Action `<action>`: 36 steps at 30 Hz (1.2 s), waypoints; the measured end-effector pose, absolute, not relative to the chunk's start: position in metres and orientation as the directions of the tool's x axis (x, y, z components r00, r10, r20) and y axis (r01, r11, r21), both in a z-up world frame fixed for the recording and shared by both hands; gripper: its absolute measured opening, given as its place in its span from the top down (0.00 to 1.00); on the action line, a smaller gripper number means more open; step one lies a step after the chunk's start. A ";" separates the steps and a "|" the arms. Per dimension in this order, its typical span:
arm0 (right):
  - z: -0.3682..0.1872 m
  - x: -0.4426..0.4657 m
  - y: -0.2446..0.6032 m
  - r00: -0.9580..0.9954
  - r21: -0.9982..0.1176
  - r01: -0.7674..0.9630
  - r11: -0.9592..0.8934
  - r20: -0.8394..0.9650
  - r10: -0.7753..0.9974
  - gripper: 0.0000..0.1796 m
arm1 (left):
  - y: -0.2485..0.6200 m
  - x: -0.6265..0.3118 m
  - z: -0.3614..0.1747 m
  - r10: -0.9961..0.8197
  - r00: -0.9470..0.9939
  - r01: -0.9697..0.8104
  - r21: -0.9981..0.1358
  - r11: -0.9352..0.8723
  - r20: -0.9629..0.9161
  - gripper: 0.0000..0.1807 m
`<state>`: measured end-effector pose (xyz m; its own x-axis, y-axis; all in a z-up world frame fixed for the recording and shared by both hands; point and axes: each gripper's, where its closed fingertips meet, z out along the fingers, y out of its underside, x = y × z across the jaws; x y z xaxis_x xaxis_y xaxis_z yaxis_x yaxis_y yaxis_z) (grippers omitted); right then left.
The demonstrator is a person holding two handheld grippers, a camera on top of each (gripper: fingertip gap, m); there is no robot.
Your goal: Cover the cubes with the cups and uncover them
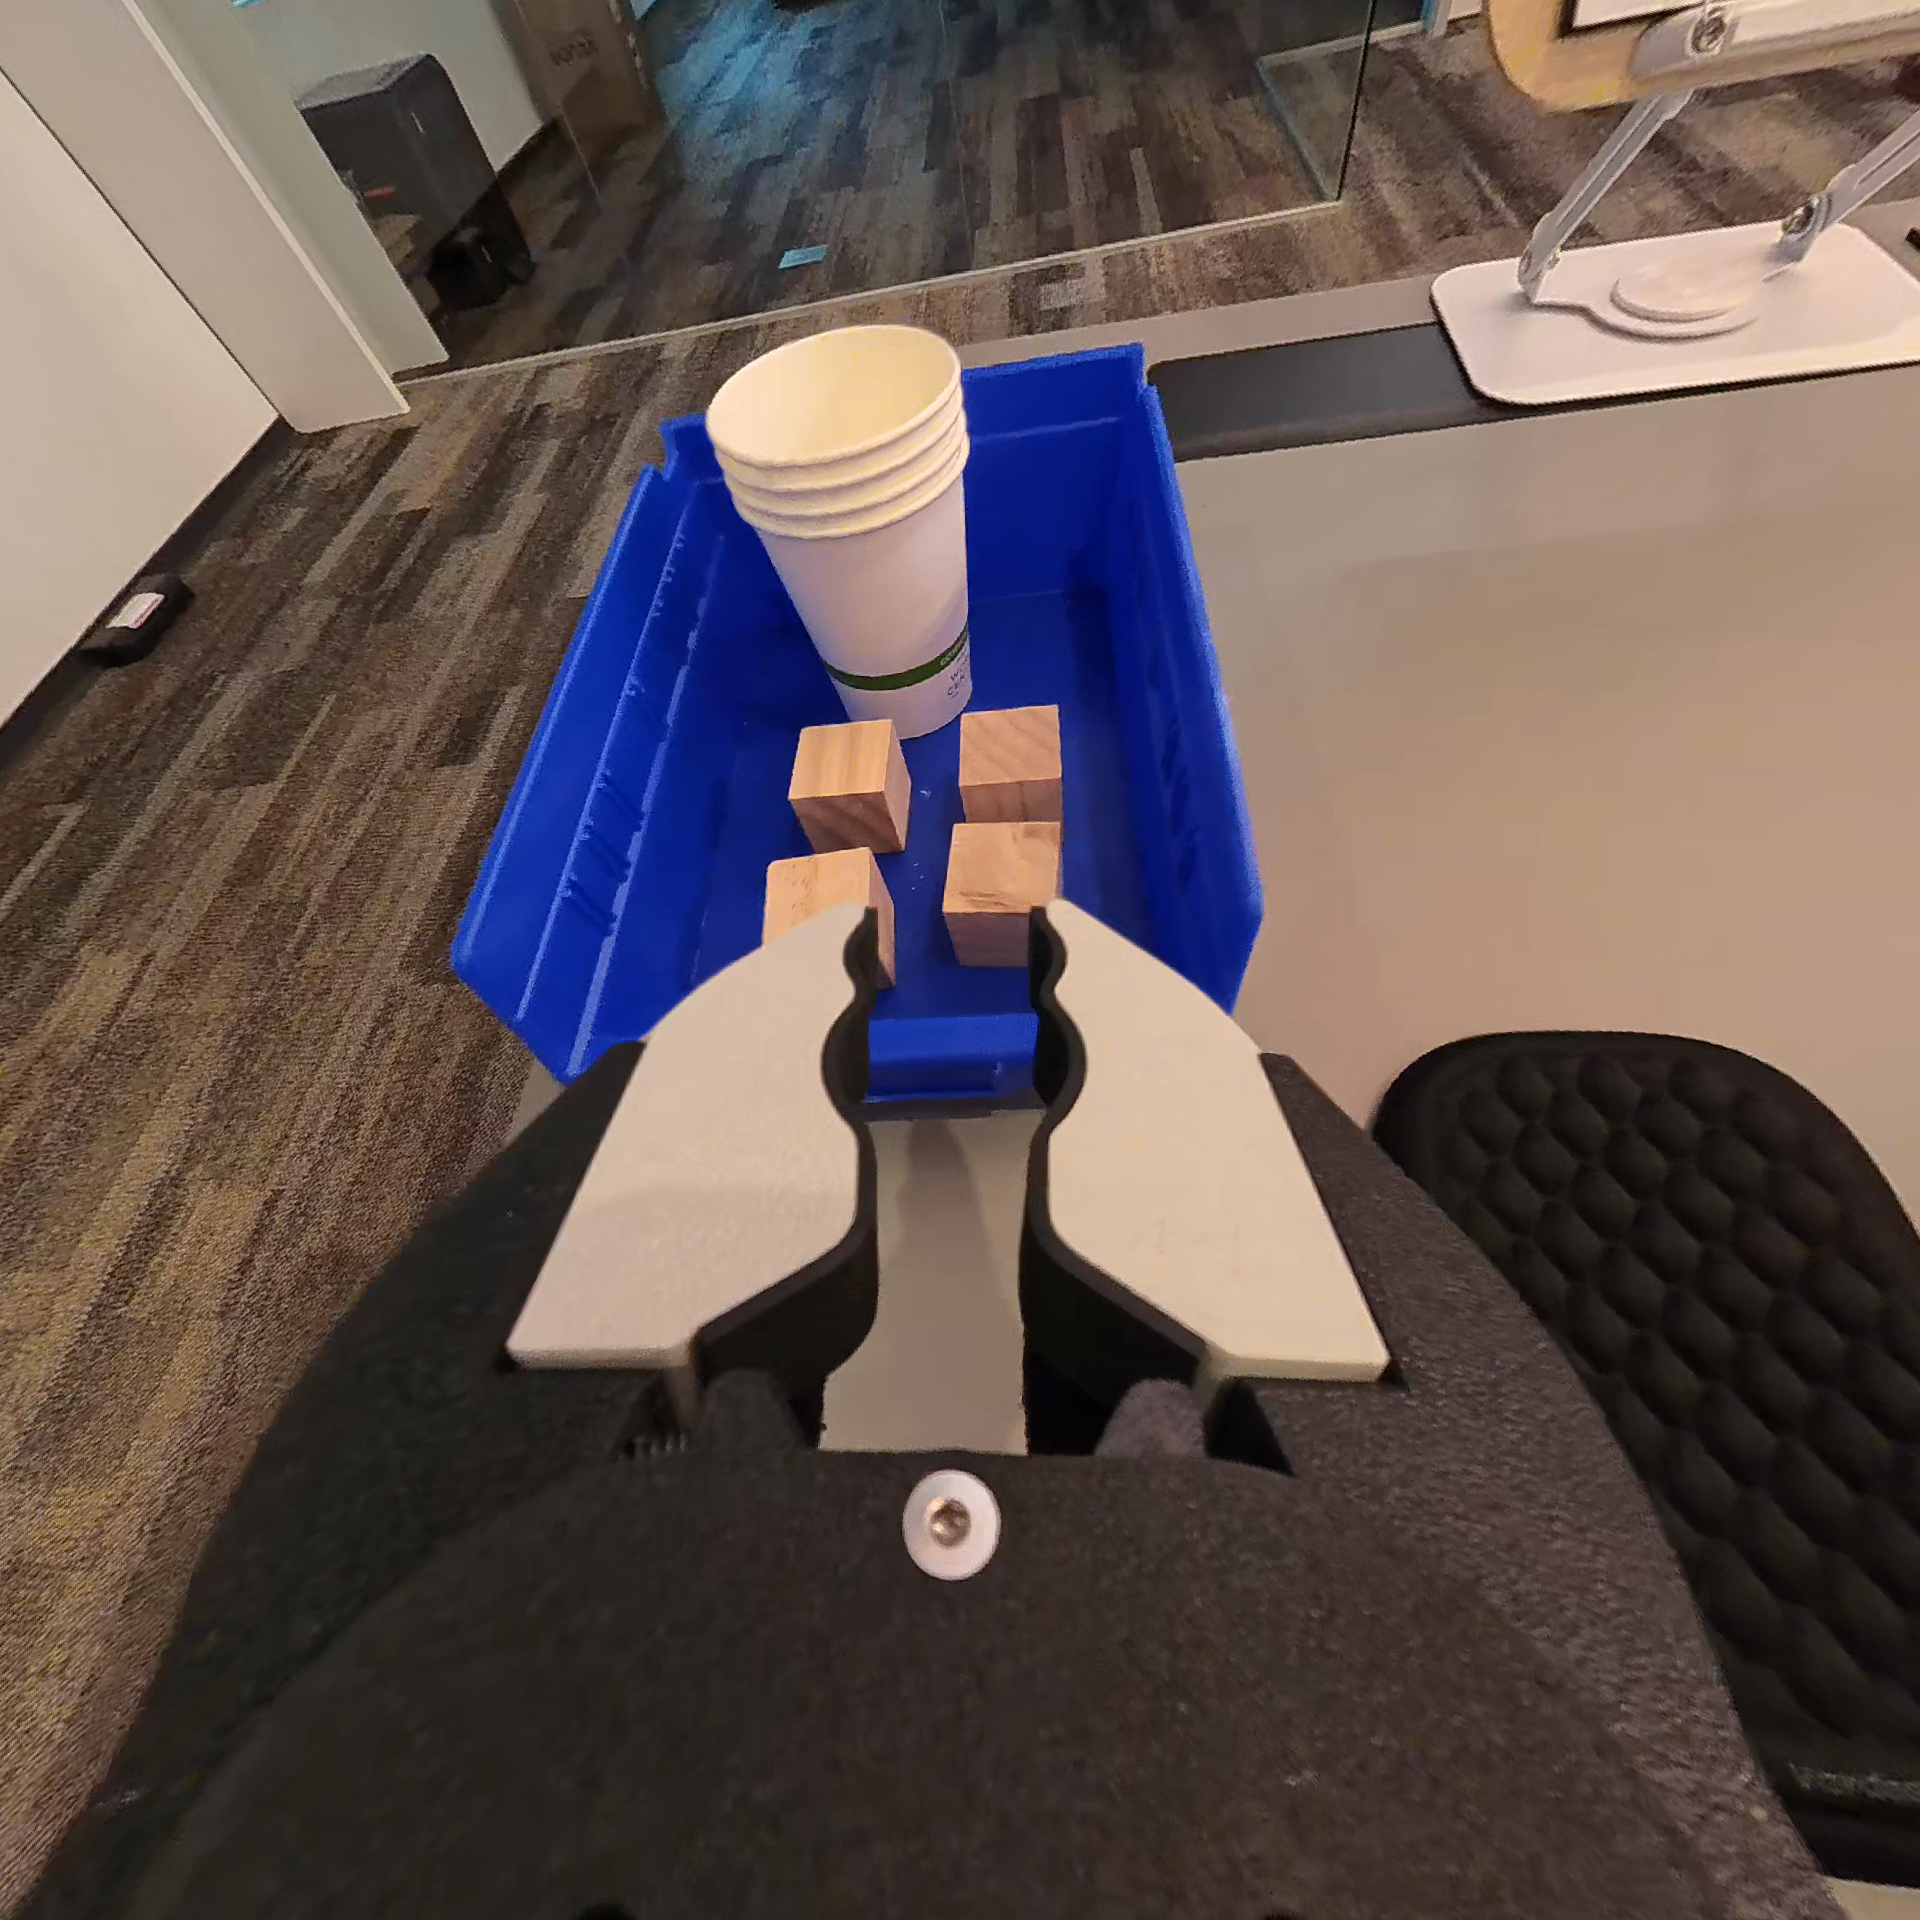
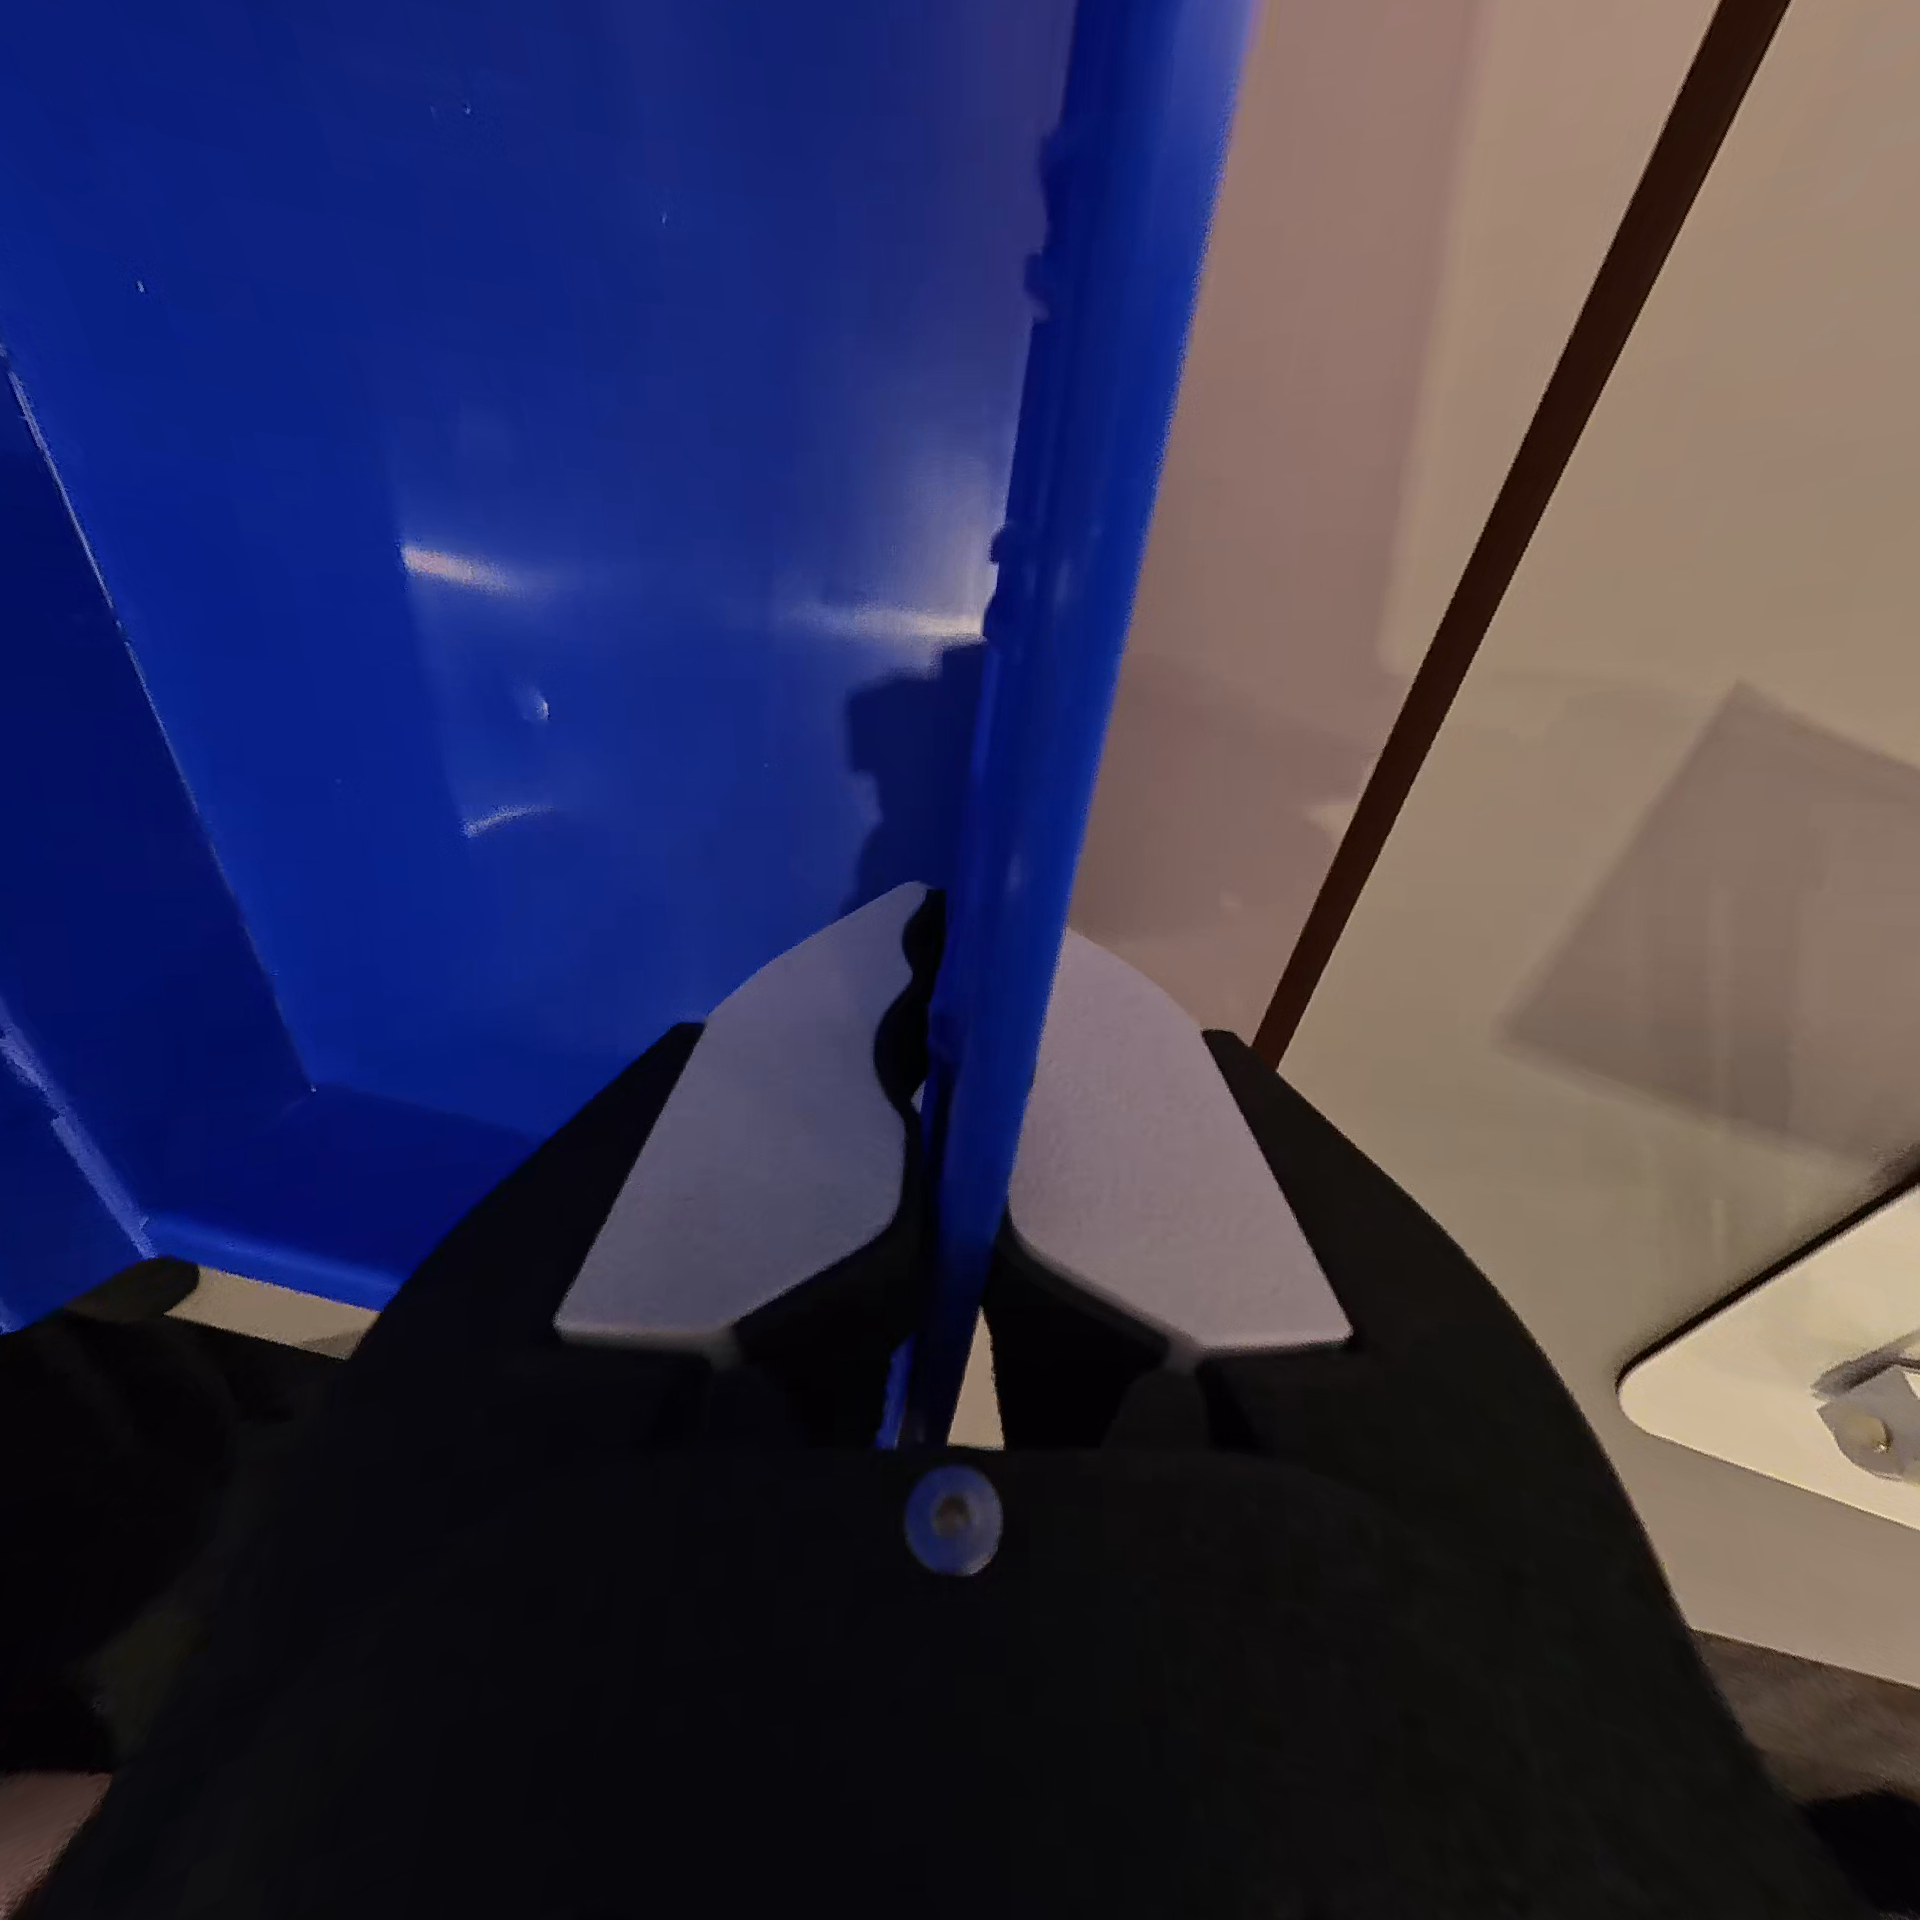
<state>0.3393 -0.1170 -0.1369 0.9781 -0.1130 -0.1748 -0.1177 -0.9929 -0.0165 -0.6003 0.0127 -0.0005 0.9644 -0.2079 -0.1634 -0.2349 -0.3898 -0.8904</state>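
Beyond the parted left tool (image 1: 948, 914), cubes (image 1: 847, 787); right tool (image 2: 971, 935) clamps bin wall (image 2: 1023, 623).

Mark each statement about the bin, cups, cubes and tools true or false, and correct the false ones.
1. Four cubes lie in the bin. True.
2. The cups are stacked upright. True.
3. A cup covers one cube. False: all four cubes are bare.
4. The right tool is empty. False: it is shut on the bin's wall.
5. The left tool is open, holding nothing. True.
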 end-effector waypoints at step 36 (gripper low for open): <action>0.140 0.072 -0.013 0.845 -0.990 0.100 -0.101 0.031 0.534 0.72 | 0.052 -0.565 0.074 -0.467 0.875 -0.208 -0.970 -0.125 -0.128 0.83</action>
